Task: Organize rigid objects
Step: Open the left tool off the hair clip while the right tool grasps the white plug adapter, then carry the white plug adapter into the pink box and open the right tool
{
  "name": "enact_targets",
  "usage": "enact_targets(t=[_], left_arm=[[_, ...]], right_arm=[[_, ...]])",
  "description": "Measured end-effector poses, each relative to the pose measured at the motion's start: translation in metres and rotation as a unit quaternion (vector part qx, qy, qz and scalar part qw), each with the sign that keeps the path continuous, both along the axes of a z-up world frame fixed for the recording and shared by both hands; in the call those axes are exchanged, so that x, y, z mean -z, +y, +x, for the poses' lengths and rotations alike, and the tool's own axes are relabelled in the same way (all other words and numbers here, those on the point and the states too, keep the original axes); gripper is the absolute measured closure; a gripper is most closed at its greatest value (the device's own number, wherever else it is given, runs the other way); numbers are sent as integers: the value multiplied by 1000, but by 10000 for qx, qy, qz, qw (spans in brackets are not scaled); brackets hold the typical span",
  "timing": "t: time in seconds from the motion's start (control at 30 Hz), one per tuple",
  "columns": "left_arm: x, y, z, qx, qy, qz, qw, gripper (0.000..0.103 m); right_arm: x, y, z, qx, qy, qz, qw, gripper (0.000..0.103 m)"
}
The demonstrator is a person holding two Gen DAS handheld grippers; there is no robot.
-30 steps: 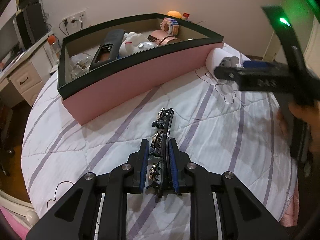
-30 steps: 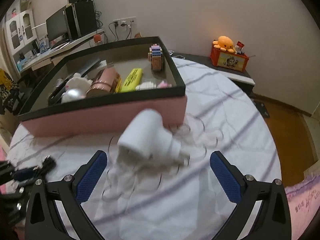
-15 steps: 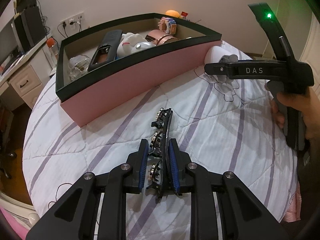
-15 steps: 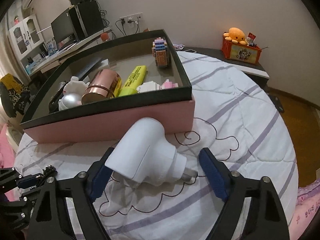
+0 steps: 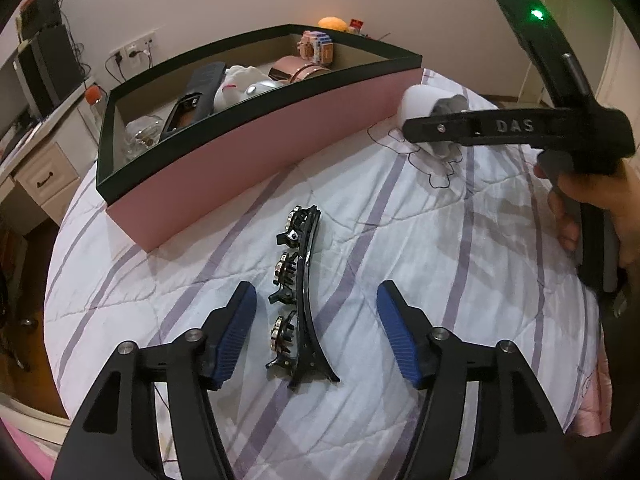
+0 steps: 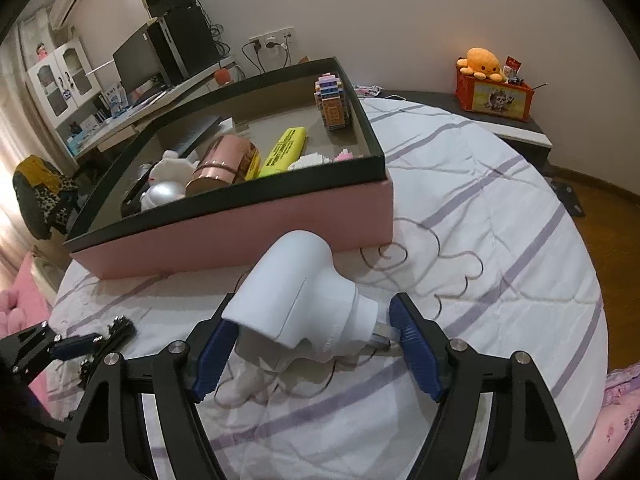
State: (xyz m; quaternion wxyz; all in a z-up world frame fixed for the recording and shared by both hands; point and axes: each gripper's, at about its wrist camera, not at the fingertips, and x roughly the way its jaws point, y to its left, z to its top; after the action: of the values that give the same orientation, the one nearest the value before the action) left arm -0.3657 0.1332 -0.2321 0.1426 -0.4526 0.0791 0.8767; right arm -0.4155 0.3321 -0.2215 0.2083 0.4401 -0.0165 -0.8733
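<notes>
bedspread (image 5: 460, 248) first: it carries everything you are working with, white with lilac stripes. pink box (image 5: 256, 152) with the dark rim sits at its far side, already holding a copper tin, a yellow marker, a block figure and a remote, so it reads as the place the loose pieces go.

your right gripper (image 6: 312, 344) is the nearer one to the white plug adapter (image 6: 296, 292), which lies on the quilt just in front of the box's pink wall. its jaws stand spread around the adapter, one blue pad at the rounded body's near edge, the other just beside the metal prongs; whether either pad touches yet is hard to tell. the adapter's long axis runs across the gap, from pad to pad, so a squeeze would likely take it end to end rather than across the waist.

your left gripper (image 5: 316, 324) also has its jaws spread, holding nothing. the black hair clip (image 5: 300, 292) lies flat between them, its long axis pointing straight away from you along the fingers, toward the box, so closing would pinch it across its thin width.
</notes>
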Motion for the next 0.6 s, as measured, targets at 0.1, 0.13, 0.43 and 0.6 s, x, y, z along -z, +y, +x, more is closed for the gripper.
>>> enact_targets(t=[0.1, 0.13, 0.43, 0.6], left_arm=[[-1, -1, 2, -31, -2, 9, 10000, 37], [-1, -1, 2, -38, 2, 4, 10000, 37], [-5, -11, 10, -135, -24, 27, 9999, 36], [-20, -25, 16, -332, 172, 131, 9992, 37]], right_arm=[[-1, 4, 8, 38, -10, -51, 10000, 27], [-1, 6, 11, 54, -12, -90, 9999, 27], [-1, 20, 38, 129, -101, -426, 9990, 27], [-3, 27, 48, 199, -100, -739, 9970, 27]])
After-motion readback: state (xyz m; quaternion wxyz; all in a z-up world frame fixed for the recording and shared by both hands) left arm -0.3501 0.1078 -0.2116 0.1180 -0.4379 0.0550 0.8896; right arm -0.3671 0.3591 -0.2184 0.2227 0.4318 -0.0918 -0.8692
